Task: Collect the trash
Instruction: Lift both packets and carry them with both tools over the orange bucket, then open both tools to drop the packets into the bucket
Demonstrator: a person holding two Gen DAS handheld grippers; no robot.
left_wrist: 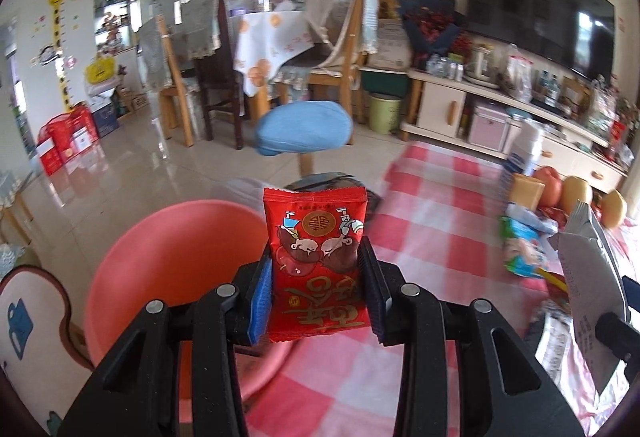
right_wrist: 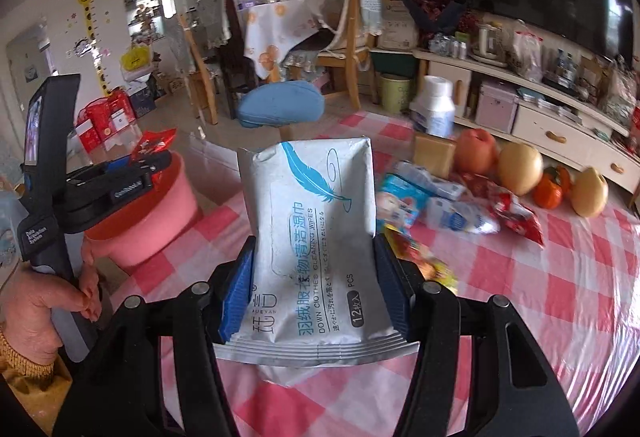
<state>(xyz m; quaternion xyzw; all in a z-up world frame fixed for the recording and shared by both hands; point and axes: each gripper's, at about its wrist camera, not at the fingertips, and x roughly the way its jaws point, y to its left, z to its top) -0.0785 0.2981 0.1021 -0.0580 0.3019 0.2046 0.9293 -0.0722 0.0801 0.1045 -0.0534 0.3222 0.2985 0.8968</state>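
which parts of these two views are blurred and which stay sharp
Left wrist view: red snack packet in the left gripper sharp, tablecloth and room smeared. Right wrist view: wipes pack in the right gripper sharp, wrappers behind streaked.

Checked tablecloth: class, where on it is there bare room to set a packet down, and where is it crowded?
The checked tablecloth lies bare on the near right, below the fruit, and on the strip between the pink bin and the wipes pack. It is crowded along the far edge: wrappers, fruit, white bottle.
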